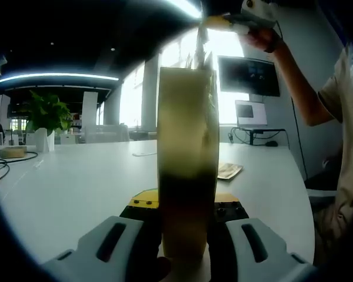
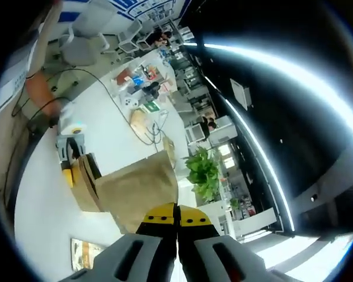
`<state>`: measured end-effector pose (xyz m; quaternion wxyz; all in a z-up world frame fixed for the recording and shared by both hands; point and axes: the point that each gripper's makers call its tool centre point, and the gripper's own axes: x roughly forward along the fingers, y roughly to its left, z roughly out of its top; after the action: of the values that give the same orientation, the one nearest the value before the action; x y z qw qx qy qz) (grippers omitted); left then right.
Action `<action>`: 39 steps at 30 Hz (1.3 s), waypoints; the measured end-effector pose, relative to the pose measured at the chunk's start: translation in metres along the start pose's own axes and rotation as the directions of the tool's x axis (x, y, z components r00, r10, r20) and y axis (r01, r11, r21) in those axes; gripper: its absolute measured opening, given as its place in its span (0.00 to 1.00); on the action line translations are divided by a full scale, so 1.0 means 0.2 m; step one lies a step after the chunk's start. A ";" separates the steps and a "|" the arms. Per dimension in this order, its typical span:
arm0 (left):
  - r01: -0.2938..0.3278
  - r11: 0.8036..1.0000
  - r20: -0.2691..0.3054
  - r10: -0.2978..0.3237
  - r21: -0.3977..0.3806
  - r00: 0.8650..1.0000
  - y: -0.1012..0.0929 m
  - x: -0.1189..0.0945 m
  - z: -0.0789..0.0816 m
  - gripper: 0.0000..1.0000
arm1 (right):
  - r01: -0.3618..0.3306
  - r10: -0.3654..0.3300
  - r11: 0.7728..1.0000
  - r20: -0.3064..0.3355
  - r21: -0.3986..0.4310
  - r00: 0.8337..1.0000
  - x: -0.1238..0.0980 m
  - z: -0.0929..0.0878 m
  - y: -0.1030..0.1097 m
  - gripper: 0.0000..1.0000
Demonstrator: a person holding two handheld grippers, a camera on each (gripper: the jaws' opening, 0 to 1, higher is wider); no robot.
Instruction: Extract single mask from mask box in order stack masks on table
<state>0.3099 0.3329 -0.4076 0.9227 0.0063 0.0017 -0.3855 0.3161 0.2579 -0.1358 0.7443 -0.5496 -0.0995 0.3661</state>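
Mask box [image 1: 186, 158] stands upright between my left gripper's [image 1: 185, 247] jaws, clamped near its base over the white table [image 1: 76, 182]. In the right gripper view, my right gripper [image 2: 176, 235] is pinched on a tan sheet, likely one mask [image 2: 142, 188], just ahead of its tips above the box [image 2: 85, 179]. I judge the mask light, floppy and easily creased; best held by its edge. The cardboard box seems stiff but crushable.

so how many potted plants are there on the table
1. A potted plant stands at the far left of the white table in the left gripper view; the right gripper view shows the same plant beyond the mask box. Others may be hidden.
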 end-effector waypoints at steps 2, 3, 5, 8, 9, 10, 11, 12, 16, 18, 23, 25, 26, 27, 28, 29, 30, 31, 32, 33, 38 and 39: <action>0.000 1.000 0.000 0.000 0.000 1.000 0.00 0.00 0.00 0.19 | 0.003 -0.003 1.000 -0.004 -0.001 1.000 -0.01 -0.01 0.00 0.00; 0.000 1.000 0.000 0.000 0.000 1.000 0.00 0.00 0.00 0.19 | 0.004 -0.004 1.000 -0.005 -0.001 1.000 -0.01 -0.01 0.00 0.00; 0.000 1.000 0.000 0.000 0.000 1.000 0.00 0.00 0.00 0.19 | 0.006 -0.006 1.000 -0.009 0.004 1.000 -0.02 -0.02 0.00 0.00; 0.000 1.000 0.000 0.000 0.000 1.000 0.00 0.00 0.00 0.19 | 0.014 -0.014 1.000 -0.023 0.006 1.000 -0.04 -0.05 -0.01 0.00; 0.000 1.000 0.000 0.000 0.000 1.000 0.00 0.00 0.00 0.19 | 0.016 -0.015 1.000 -0.029 0.008 0.999 -0.04 -0.07 -0.02 0.00; 0.000 1.000 0.000 0.000 0.000 1.000 0.00 0.00 0.00 0.19 | 0.019 -0.018 1.000 -0.034 0.011 0.999 -0.05 -0.08 -0.02 0.00; 0.000 1.000 0.000 0.000 0.000 1.000 0.00 0.00 0.00 0.19 | 0.024 -0.024 1.000 -0.043 0.012 0.999 -0.05 -0.10 -0.03 0.00; 0.000 1.000 0.000 0.000 0.000 1.000 0.00 0.00 0.00 0.19 | 0.029 -0.028 1.000 -0.055 0.010 0.998 -0.06 -0.11 -0.03 0.00; 0.000 1.000 0.000 0.000 0.000 1.000 0.00 0.00 0.00 0.19 | 0.038 -0.036 0.999 -0.084 0.022 0.996 -0.07 -0.18 -0.04 0.00; 0.000 1.000 0.000 0.000 0.000 1.000 0.00 0.00 0.00 0.19 | 0.037 -0.034 0.999 -0.099 0.032 0.994 -0.07 -0.22 -0.03 0.00; 0.000 1.000 0.000 0.000 0.000 1.000 0.00 0.00 0.00 0.19 | 0.030 -0.023 0.998 -0.134 0.050 0.991 -0.06 -0.30 0.00 0.00; -0.001 1.000 0.000 0.001 0.000 1.000 0.00 0.00 0.00 0.19 | 0.027 -0.019 0.998 -0.150 0.057 0.988 -0.06 -0.33 0.02 0.00; -0.001 1.000 0.000 0.001 0.000 1.000 0.00 0.00 0.00 0.19 | 0.027 -0.017 0.998 -0.160 0.060 0.987 -0.06 -0.35 0.02 0.00; -0.001 1.000 0.000 0.001 0.000 1.000 0.00 0.00 0.00 0.19 | 0.026 -0.014 0.998 -0.167 0.065 0.986 -0.05 -0.37 0.03 0.00; -0.001 1.000 0.000 0.001 0.000 1.000 0.00 0.00 0.00 0.19 | 0.024 -0.011 0.997 -0.173 0.071 0.985 -0.05 -0.39 0.04 0.00; -0.001 1.000 0.000 0.001 0.001 1.000 0.00 0.00 0.00 0.19 | 0.024 -0.010 0.997 -0.181 0.076 0.983 -0.05 -0.41 0.04 0.00; -0.001 1.000 0.000 0.001 0.001 1.000 0.00 0.00 0.00 0.19 | 0.023 -0.008 0.997 -0.191 0.077 0.982 -0.04 -0.43 0.05 0.00; -0.001 1.000 0.000 0.001 0.001 1.000 0.00 0.00 0.00 0.19 | 0.019 -0.002 0.996 -0.201 0.084 0.980 -0.04 -0.46 0.06 0.00; -0.001 1.000 0.000 0.001 0.001 1.000 0.00 0.00 0.00 0.19 | 0.013 0.007 0.995 -0.208 0.095 0.978 -0.03 -0.48 0.08 0.00; -0.001 1.000 0.000 0.001 0.001 1.000 0.00 0.00 0.00 0.19 | 0.012 0.010 0.995 -0.212 0.101 0.977 -0.03 -0.49 0.08 0.00; -0.001 1.000 0.000 0.001 0.001 1.000 0.00 0.00 0.00 0.19 | 0.002 0.033 0.991 -0.254 0.135 0.967 0.00 -0.60 0.14 0.00; -0.001 1.000 0.000 0.001 0.000 1.000 0.00 0.00 0.00 0.19 | 0.001 0.037 0.990 -0.267 0.140 0.963 0.01 -0.63 0.15 0.00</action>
<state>0.3100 0.3333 -0.4077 0.9228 0.0065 0.0015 -0.3853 0.3726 0.1693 -0.2104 0.7840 -0.5419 0.0332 0.3010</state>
